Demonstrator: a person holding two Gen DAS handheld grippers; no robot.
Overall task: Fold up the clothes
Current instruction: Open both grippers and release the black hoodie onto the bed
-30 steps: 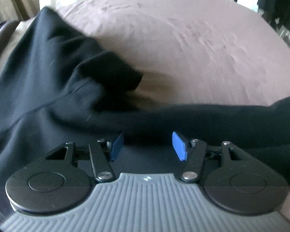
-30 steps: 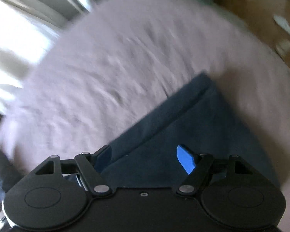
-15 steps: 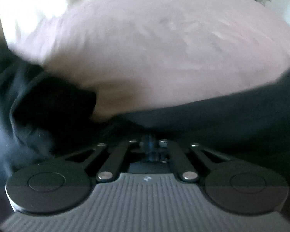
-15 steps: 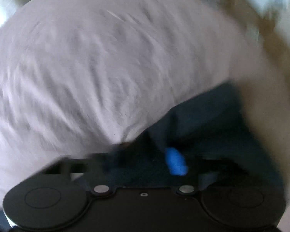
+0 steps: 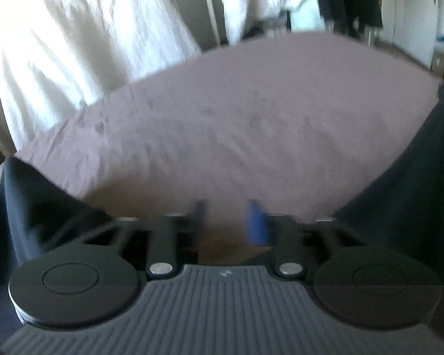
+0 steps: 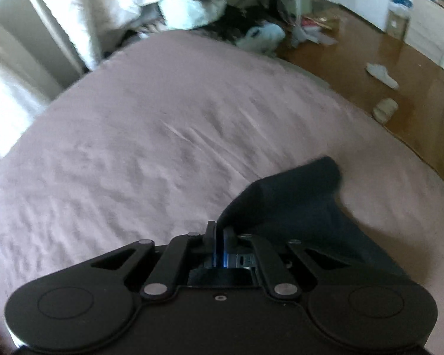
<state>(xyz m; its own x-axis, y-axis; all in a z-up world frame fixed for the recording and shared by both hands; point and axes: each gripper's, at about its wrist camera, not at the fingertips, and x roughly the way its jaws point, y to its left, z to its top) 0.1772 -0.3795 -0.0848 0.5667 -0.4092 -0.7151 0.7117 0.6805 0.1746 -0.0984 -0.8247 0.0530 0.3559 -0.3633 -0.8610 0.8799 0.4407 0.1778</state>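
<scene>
A dark navy garment lies on the mauve bed sheet. My right gripper is shut on an edge of it, and the cloth rises in a fold from the pinched pads and trails off to the right. In the left wrist view the same garment shows as dark cloth at the left and at the right. My left gripper is between those two parts with its jaws opening. Only bare sheet shows between its blue pads.
Pale curtains and white bedding hang beyond the bed's far edge. To the right is a brown wooden floor with scattered clothes, a white slipper and a pile of laundry.
My right gripper closed on the garment's edge and lifted it into a fold. My left gripper shut briefly, then opened again, and the dark cloth has left its jaws.
</scene>
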